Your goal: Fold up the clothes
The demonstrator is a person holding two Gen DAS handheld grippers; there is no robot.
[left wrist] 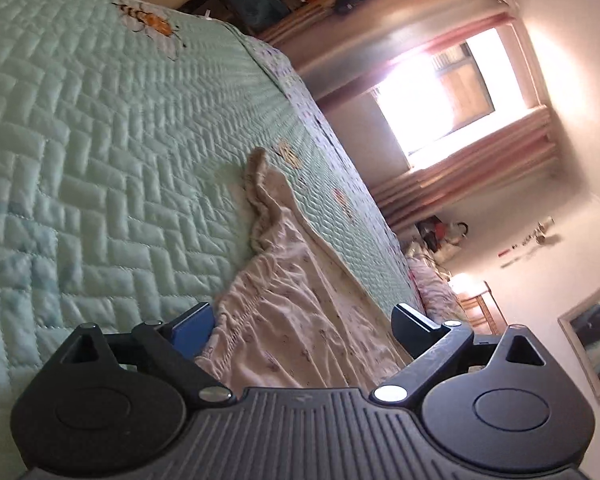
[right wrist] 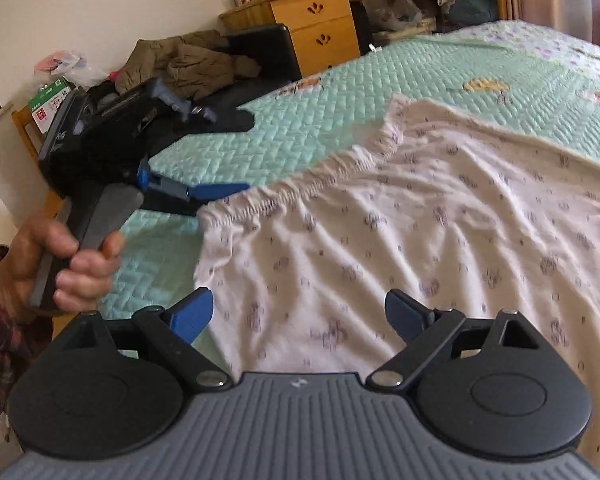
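Observation:
A white garment point(right wrist: 420, 232) with small purple prints and a gathered elastic waistband point(right wrist: 300, 188) lies spread on the mint quilted bed point(right wrist: 340, 92). My right gripper point(right wrist: 300, 316) is open just above the garment's near part, with cloth showing between its blue fingers point(right wrist: 192, 316). A hand point(right wrist: 80, 264) holds my left gripper point(right wrist: 236, 156), which is open at the waistband's left corner. In the left wrist view the left gripper point(left wrist: 304, 330) is tilted sideways. The garment point(left wrist: 292, 312) runs between its fingers, and the waistband lies beside the blue finger point(left wrist: 192, 330).
A wooden desk with drawers point(right wrist: 320, 20) stands past the bed's far edge. Beside it is a black chair point(right wrist: 260, 52) piled with a brown jacket point(right wrist: 192, 60). A bright window point(left wrist: 432, 96) with curtains and a framed picture point(left wrist: 596, 336) are on the walls.

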